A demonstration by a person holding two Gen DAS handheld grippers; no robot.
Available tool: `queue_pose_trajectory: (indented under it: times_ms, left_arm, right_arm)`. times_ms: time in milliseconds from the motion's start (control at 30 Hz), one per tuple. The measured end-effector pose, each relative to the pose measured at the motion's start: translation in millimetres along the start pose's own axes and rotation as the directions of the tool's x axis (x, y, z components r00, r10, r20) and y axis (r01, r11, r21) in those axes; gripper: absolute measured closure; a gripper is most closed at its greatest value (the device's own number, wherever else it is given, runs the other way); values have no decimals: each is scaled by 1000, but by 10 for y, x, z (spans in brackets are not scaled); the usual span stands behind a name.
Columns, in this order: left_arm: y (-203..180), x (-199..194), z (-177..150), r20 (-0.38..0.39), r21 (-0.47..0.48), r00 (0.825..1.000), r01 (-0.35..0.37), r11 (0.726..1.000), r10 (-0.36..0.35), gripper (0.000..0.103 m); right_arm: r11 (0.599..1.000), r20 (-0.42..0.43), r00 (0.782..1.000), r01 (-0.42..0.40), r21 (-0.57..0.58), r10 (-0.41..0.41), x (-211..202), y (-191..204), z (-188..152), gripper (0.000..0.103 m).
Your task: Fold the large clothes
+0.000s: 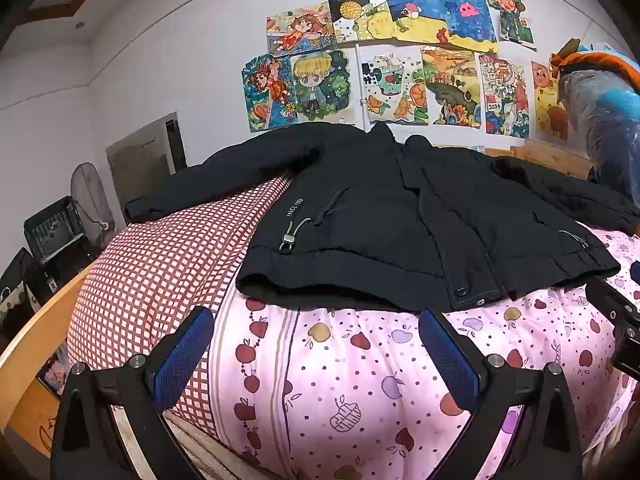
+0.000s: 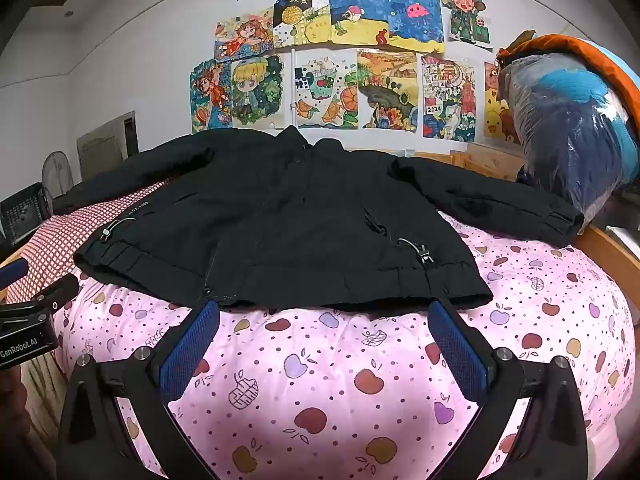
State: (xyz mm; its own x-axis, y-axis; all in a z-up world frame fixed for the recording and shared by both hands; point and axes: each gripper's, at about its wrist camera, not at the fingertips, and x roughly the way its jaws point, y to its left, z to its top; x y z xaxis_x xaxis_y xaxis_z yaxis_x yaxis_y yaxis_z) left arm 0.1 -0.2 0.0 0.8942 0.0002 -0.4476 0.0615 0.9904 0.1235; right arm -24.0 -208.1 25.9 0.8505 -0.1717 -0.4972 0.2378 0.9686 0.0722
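Observation:
A black jacket (image 1: 372, 216) lies flat and front-up on the bed, sleeves spread to both sides, hem toward me; it also shows in the right wrist view (image 2: 280, 216). My left gripper (image 1: 316, 320) is open and empty, just short of the hem near the left half. My right gripper (image 2: 324, 312) is open and empty, just short of the hem near the right half. Each gripper shows at the edge of the other's view: the right gripper (image 1: 616, 316) and the left gripper (image 2: 28, 312).
A pink apple-print quilt (image 2: 340, 380) covers the bed. A red checked pillow (image 1: 160, 272) lies under the jacket's left sleeve. A bagged blue bundle (image 2: 572, 128) sits at the right. A wooden bed frame (image 1: 36, 344), a black crate (image 1: 52, 228) and a fan stand at the left.

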Motion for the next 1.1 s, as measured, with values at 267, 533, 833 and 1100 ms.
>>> queue_pose_trajectory:
  times_ms: [267, 533, 833, 1100]
  left_arm:
    - [3, -4, -19, -5, -11, 1000, -5, 1000, 5, 0]
    - [56, 41, -40, -10, -15, 1000, -1, 1000, 0, 0]
    - [-12, 23, -1, 3, 2, 1000, -7, 1000, 7, 0]
    - [-17, 17, 8, 2, 2, 1000, -6, 1000, 6, 0]
  right_arm:
    - [1000, -2, 1000, -1, 2, 1, 12, -15, -12, 1]
    - [1000, -3, 1000, -1, 5, 1, 1, -16, -10, 1]
    - [1000, -6, 1000, -2, 7, 2, -9, -25, -6, 1]
    - [1000, -6, 1000, -3, 8, 3, -15, -37, -4, 1]
